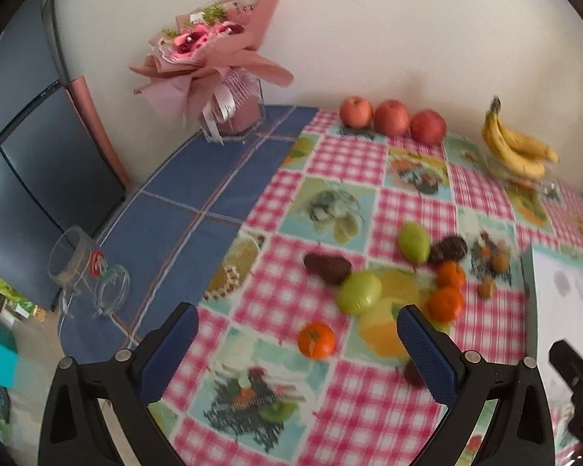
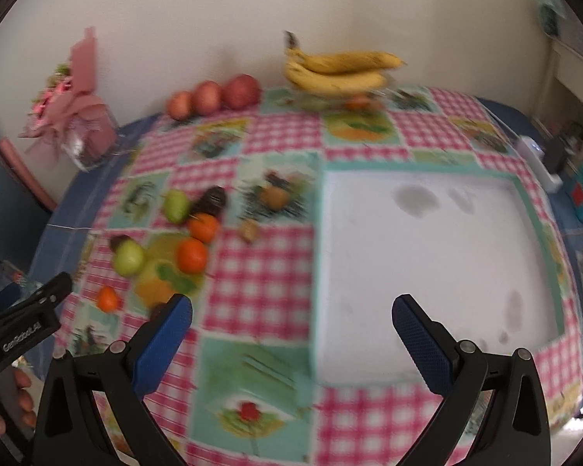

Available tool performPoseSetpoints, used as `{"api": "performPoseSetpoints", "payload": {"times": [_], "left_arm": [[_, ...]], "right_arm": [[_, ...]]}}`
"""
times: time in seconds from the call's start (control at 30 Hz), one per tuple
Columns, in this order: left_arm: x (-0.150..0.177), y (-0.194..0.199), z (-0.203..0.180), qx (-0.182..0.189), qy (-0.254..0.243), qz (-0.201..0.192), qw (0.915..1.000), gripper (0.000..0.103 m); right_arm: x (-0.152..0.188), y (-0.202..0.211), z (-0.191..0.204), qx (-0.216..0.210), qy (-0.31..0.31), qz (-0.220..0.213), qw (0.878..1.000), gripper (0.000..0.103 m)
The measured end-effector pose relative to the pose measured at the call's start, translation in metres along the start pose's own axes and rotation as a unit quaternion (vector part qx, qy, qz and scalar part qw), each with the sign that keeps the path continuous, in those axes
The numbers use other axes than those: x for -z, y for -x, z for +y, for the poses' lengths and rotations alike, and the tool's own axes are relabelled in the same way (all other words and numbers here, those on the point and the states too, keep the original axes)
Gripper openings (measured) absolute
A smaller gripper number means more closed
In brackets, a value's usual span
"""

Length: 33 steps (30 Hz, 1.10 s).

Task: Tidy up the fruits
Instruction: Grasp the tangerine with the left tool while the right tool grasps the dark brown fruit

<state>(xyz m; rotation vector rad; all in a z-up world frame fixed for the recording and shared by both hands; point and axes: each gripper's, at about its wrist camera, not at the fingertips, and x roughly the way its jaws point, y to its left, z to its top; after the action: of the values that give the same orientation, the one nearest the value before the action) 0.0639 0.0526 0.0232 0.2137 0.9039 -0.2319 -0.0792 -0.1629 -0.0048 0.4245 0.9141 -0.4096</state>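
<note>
A loose cluster of small fruit lies on the checked tablecloth (image 1: 291,163): a tangerine (image 1: 316,339), two more tangerines (image 1: 445,303), green fruits (image 1: 359,291), dark avocados (image 1: 327,268) and small brown nuts (image 1: 487,287). My left gripper (image 1: 297,314) hovers open just before the cluster, the nearest tangerine between its fingers but untouched. In the right wrist view the same cluster (image 2: 191,256) sits to the left. My right gripper (image 2: 291,305) is open and holds nothing, beside the left edge of a white tray (image 2: 427,264). The tray holds no fruit.
Three apples (image 1: 392,117) line the back wall next to bananas (image 1: 517,147) on a glass bowl. A pink bouquet (image 1: 213,46) in a clear box and a glass mug (image 1: 85,272) stand on the blue cloth at the left. A white device (image 2: 536,155) sits at the far right.
</note>
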Motion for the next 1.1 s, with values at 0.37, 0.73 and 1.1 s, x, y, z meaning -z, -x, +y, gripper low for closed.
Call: {"api": "performPoseSetpoints", "payload": {"times": [0.37,0.73,1.1], "left_arm": [[-0.040,-0.018,0.032,0.126,-0.029,0.009,0.9916,0.103],[-0.019,-0.089,0.023,0.108,-0.045,0.175,0.9775,0.098],[0.010,-0.123,0.008,0.137,-0.039,0.256,0.9563,0.047]], "right_arm": [[-0.027,-0.034,0.058,-0.046,0.049,0.043,0.997,0.102],[-0.003,-0.099,0.090,-0.052,0.069,0.154,0.984,0.102],[0.021,-0.124,0.102,-0.044,0.087,0.191,0.977,0.080]]}}
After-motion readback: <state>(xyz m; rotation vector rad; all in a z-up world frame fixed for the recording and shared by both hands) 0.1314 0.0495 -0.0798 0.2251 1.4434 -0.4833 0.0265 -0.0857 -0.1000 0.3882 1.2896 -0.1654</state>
